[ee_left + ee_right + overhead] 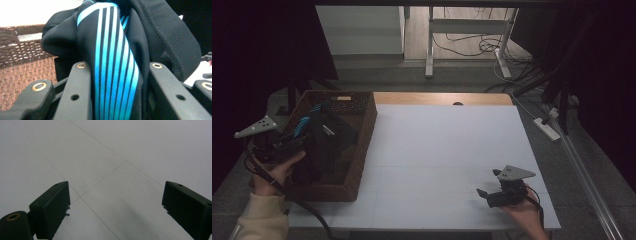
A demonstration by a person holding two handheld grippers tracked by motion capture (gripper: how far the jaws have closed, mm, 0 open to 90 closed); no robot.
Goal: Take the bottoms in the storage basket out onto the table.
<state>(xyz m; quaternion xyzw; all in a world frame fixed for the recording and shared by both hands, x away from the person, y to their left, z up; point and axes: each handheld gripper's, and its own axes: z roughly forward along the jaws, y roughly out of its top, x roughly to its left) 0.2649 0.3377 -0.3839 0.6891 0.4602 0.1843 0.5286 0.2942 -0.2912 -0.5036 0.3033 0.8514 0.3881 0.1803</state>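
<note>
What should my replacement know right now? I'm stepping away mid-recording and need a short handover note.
Left gripper: shut on the black garment with turquoise stripes, its fingers clamping a bunched fold.
Right gripper: open and holding nothing, resting low over the white table near its front right corner.
Things: the garment sits in the brown woven wicker basket at the table's left side.
Done: the garment is gripped.
Left: probably lifting it out of the basket onto the white surface, with the right gripper free to help.
</note>
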